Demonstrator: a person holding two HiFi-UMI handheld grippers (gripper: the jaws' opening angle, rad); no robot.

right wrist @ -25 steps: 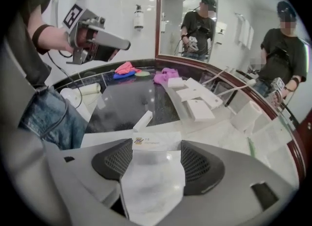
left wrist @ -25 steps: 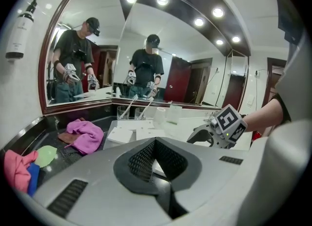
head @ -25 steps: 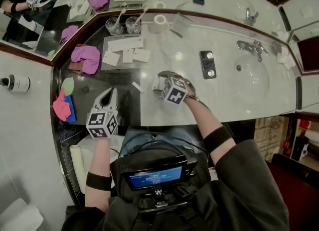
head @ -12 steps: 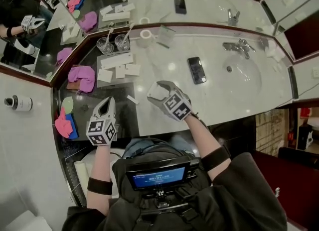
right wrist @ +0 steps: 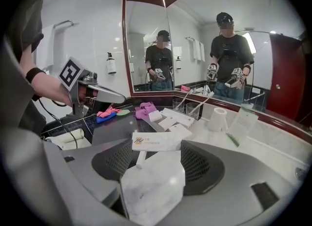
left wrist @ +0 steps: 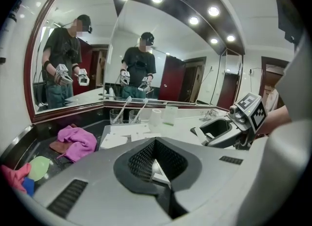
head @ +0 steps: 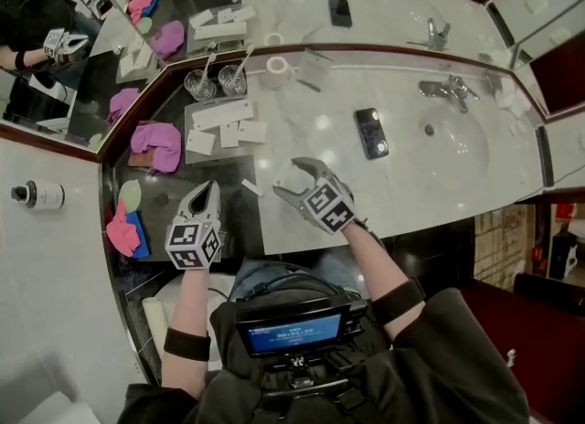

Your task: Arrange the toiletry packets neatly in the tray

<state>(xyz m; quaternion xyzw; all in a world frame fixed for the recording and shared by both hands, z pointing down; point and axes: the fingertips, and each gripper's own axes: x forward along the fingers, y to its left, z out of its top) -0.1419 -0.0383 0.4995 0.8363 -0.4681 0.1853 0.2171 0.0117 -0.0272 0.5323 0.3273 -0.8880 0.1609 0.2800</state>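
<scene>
Head view: the left tool point(head: 203, 196) hangs over the dark part of the counter point(head: 320, 121), and the right tool point(head: 297, 182) over the pale marble just beside it. The tray point(head: 219, 150) lies ahead of both tools, with several loose white packets point(head: 222, 113) on it. One slim packet point(head: 252, 187) lies on the counter between the tools.

Left gripper view: the jaws are pressed together, gripping nothing.

Right gripper view: the jaws stand wide, clamped on the ends of a white toiletry packet point(right wrist: 156, 141) that spans them crosswise. The tray is beyond the tool's tips.
</scene>
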